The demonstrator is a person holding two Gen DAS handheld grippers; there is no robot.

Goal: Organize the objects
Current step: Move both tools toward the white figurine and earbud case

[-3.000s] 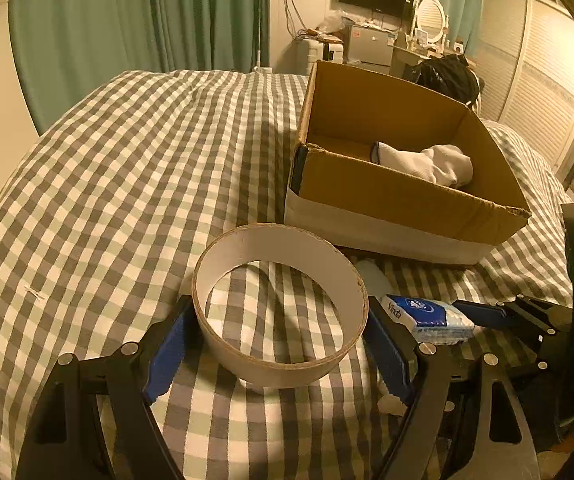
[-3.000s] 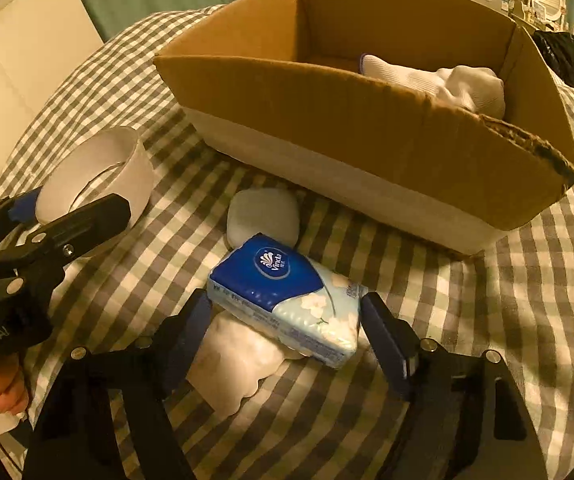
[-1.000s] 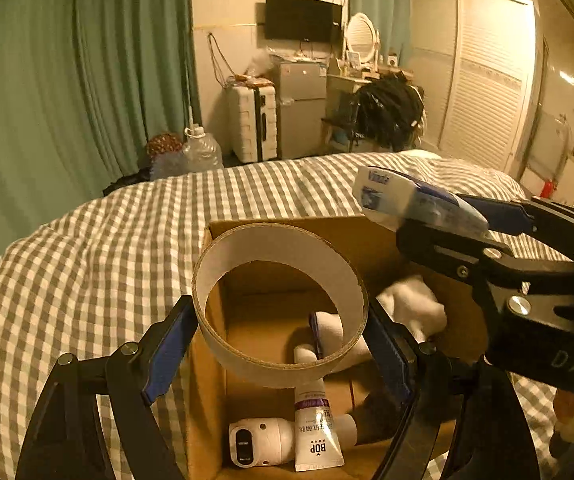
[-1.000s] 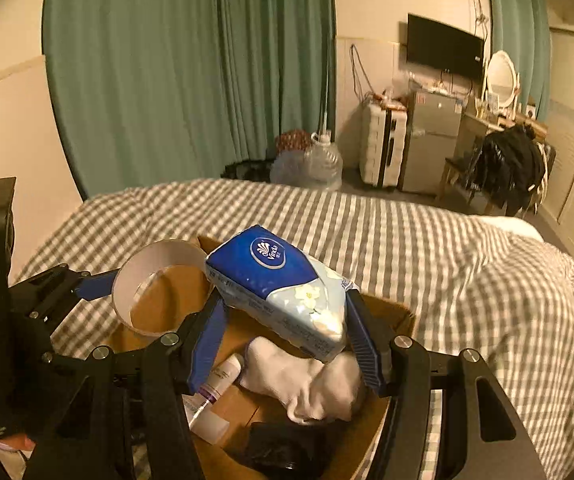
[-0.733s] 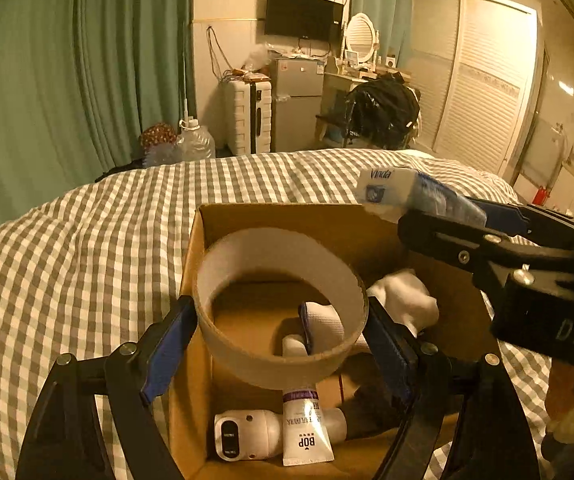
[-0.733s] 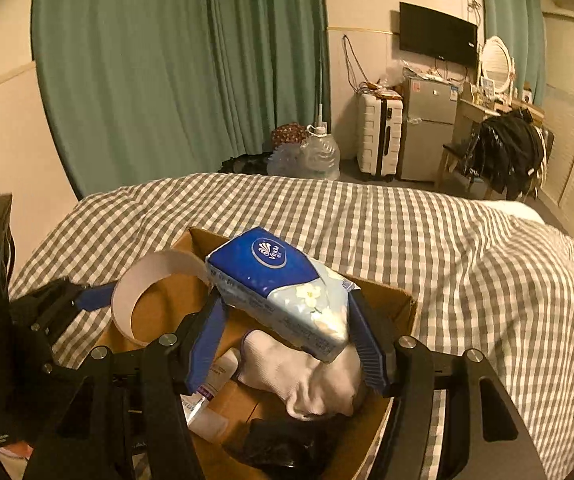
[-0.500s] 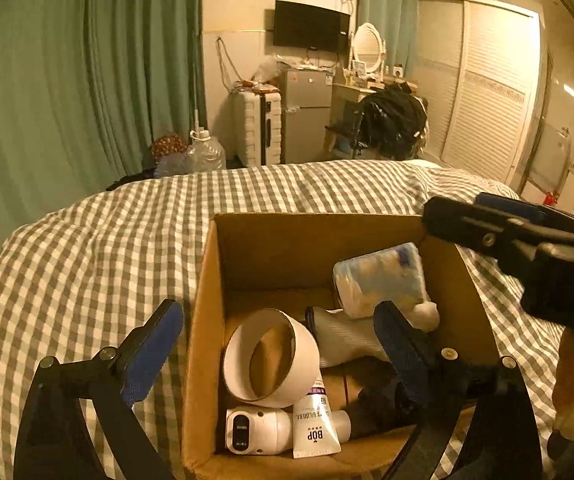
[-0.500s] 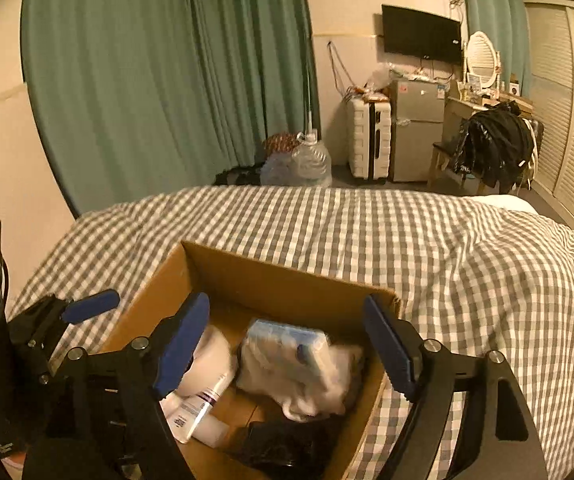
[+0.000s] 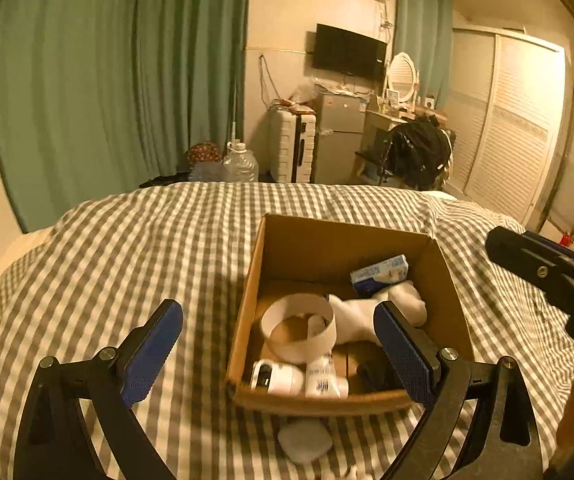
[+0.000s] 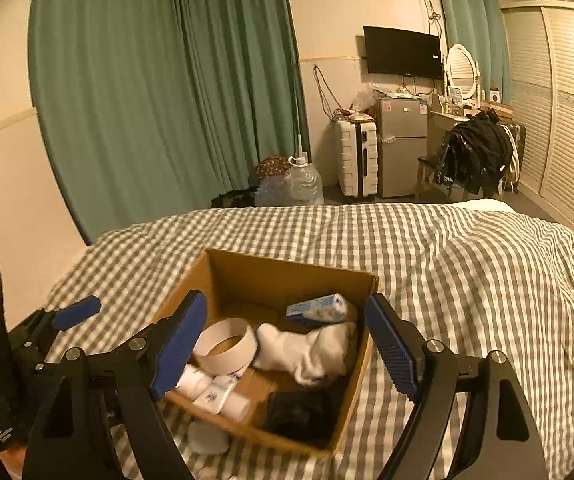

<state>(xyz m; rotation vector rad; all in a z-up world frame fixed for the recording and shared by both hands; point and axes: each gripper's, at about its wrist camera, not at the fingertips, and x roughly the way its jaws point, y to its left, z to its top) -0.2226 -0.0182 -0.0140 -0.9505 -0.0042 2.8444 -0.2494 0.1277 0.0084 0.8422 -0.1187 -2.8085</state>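
An open cardboard box [image 9: 247, 312] [image 10: 287, 276] sits on the checked bed. Inside lie a white cardboard ring [image 9: 297, 328] [image 10: 227, 346], a blue tissue pack [image 9: 381, 274] [image 10: 317, 308], a white sock [image 9: 367, 312] [image 10: 307, 348], a tube [image 9: 321, 376], a small white device [image 9: 277, 378] and something black [image 10: 299, 412]. My left gripper [image 9: 277, 312] hangs open above the box's near left side, holding nothing. My right gripper [image 10: 285, 300] is also open and empty above the box. Each gripper shows at the edge of the other's view.
A small white pad [image 9: 305, 440] [image 10: 207, 438] lies on the bedspread [image 9: 127, 260] just in front of the box. Beyond the bed are green curtains [image 10: 167, 100], a water jug, a white suitcase [image 10: 357, 158], a small fridge and a chair with dark clothes.
Both grippers opened: the ring fell from the left one and the tissue pack from the right one into the box. Both then drew back and up from the box.
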